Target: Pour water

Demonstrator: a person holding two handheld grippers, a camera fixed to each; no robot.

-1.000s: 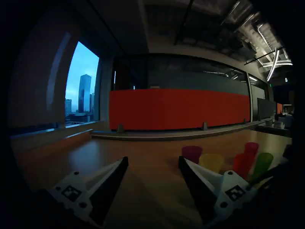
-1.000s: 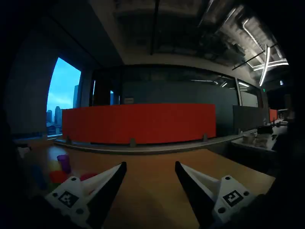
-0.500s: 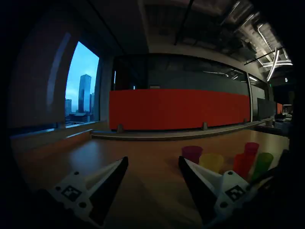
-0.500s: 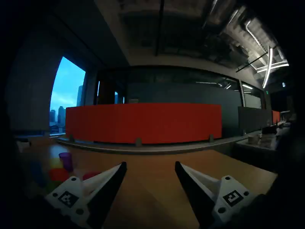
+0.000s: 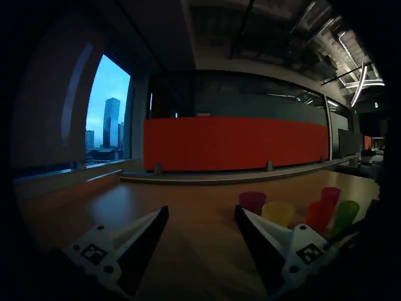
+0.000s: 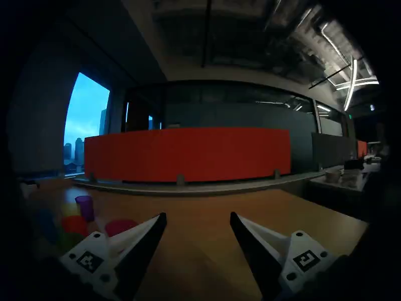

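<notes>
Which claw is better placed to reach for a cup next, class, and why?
Probably the left claw: open, with the magenta cup just beyond its fingertip. The right claw, also open, sees cups off at its side.

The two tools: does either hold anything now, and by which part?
Nothing is held. The left tool and the right tool are both open, with bare table between their fingers. The cups stand untouched.

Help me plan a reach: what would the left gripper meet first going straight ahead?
Probably nothing near: the open left gripper faces bare wooden tabletop up to the red partition panel; the coloured plastic cups sit right.
</notes>
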